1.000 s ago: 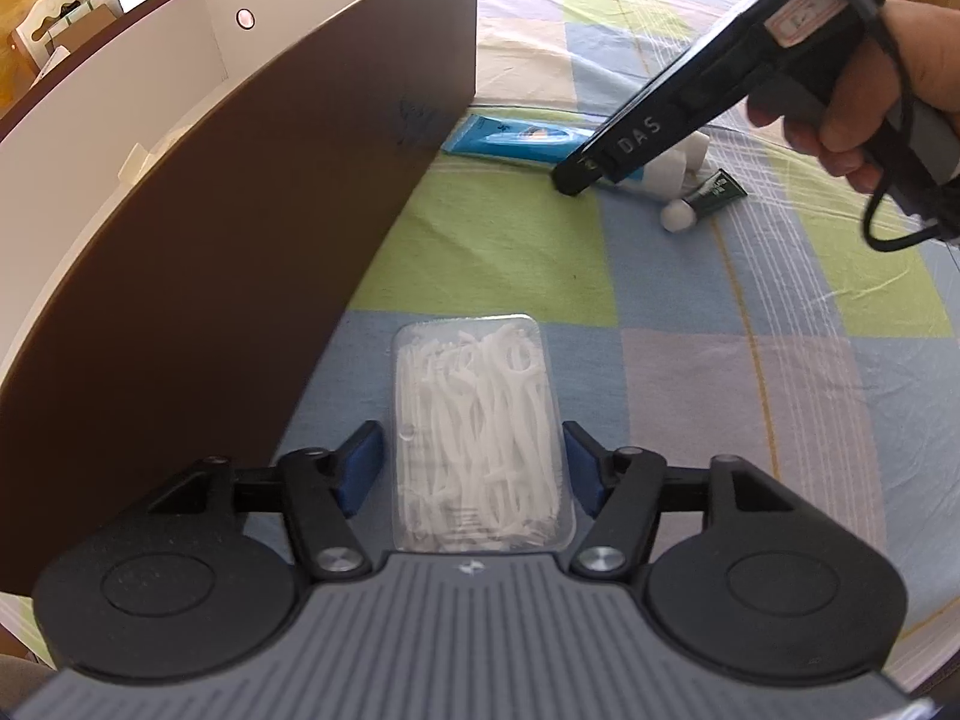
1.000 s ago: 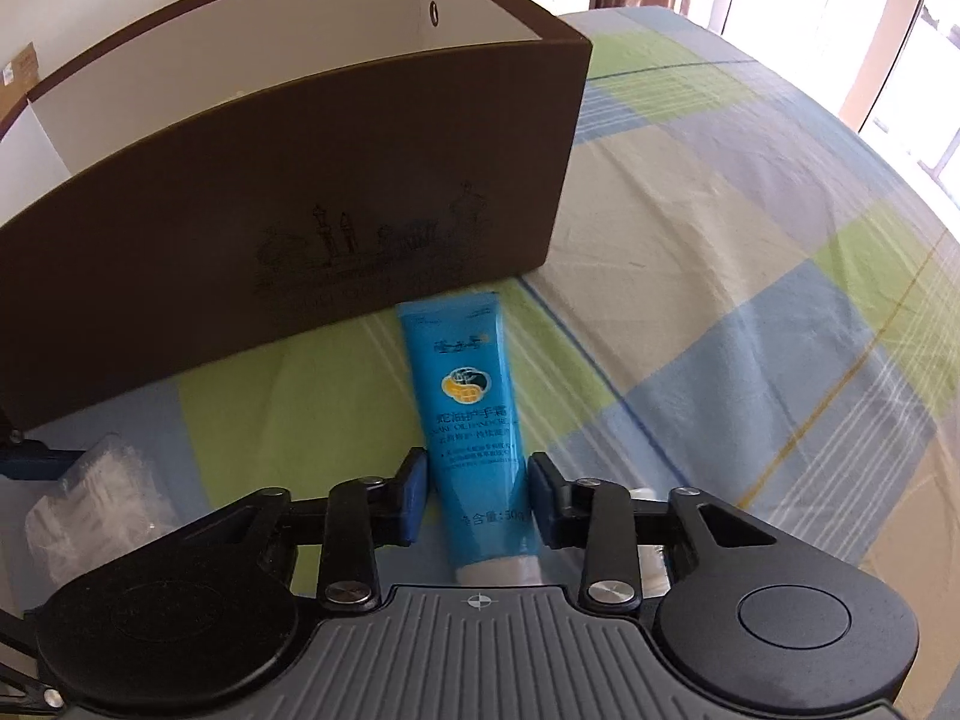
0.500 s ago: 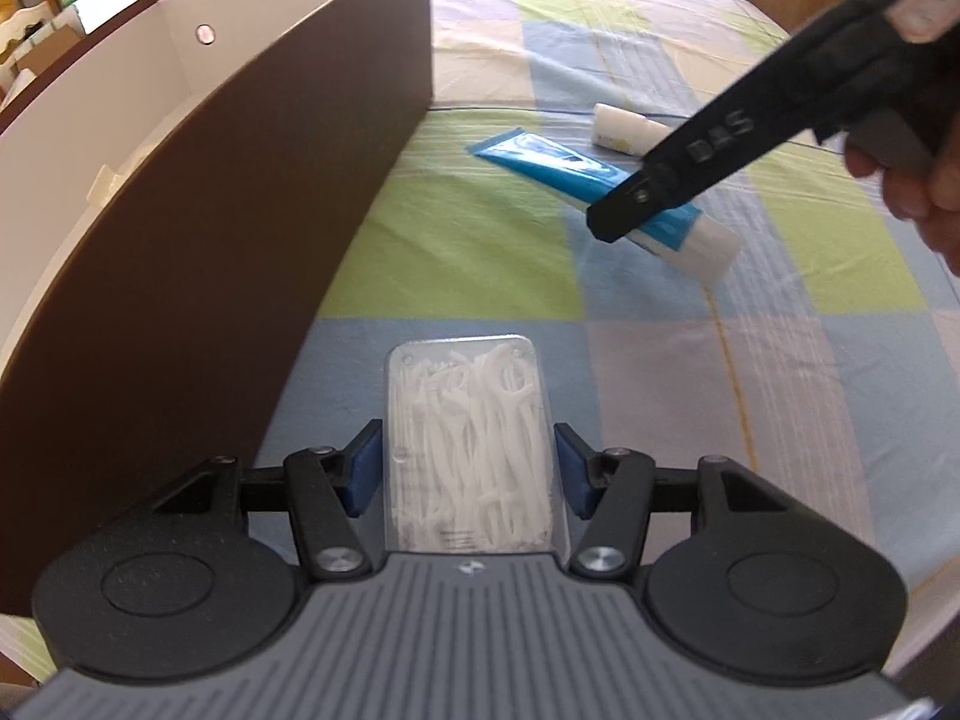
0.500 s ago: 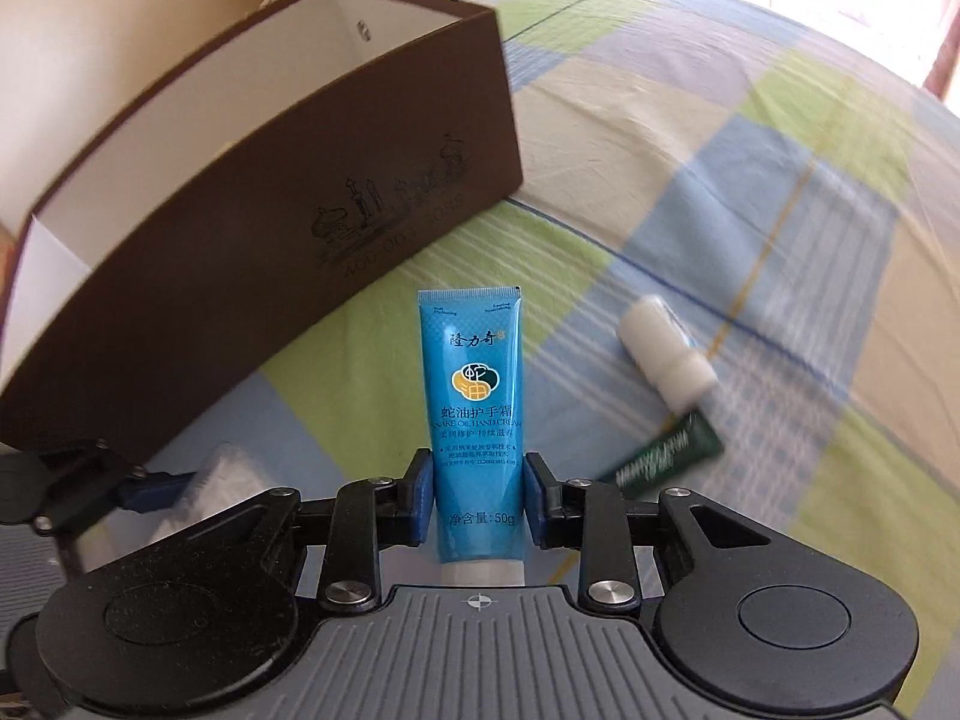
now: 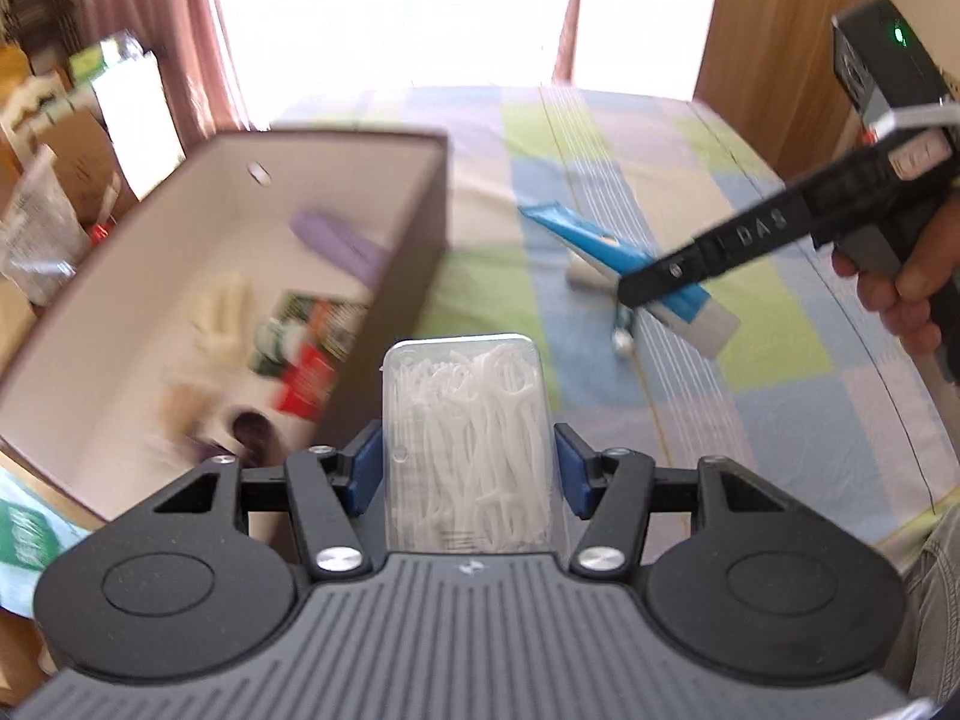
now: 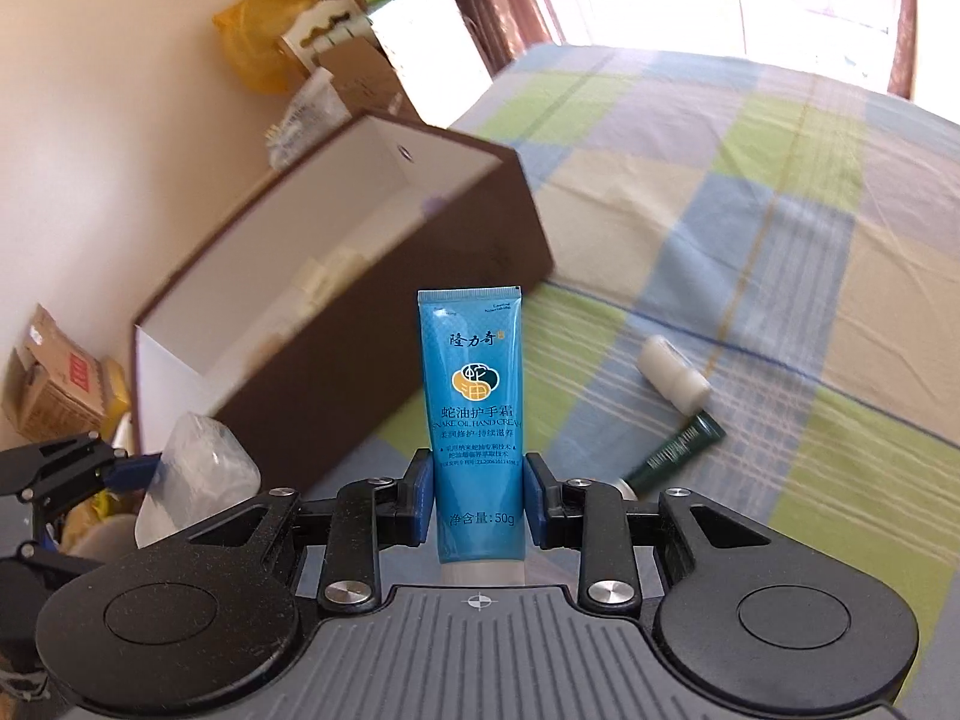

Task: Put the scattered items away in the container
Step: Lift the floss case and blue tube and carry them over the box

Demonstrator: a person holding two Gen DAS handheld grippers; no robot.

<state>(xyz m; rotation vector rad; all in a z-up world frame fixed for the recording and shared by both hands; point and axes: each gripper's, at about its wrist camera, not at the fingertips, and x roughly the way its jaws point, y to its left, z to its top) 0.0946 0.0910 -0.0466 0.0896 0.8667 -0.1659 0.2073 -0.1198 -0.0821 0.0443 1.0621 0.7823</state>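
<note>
While clamped on the clear box of floss picks (image 5: pixel 468 444), left gripper (image 5: pixel 468 468) raised beside the near wall of the brown container (image 5: pixel 414 252), jaws tight on the box's sides. Right gripper (image 6: pixel 477 495) lifted above the checked bed (image 6: pixel 750 228), jaws closed on the blue hand cream tube (image 6: pixel 474 420), crimped end pointing forward. White bottle (image 6: pixel 672 381) and dark green tube (image 6: pixel 678 450) lying touching on the bed, right of the container

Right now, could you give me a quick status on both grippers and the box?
Left gripper shut on floss pick case. Right gripper shut on blue hand cream tube. Brown box open, path clear; white bottle and green tube on bedspread.
</note>
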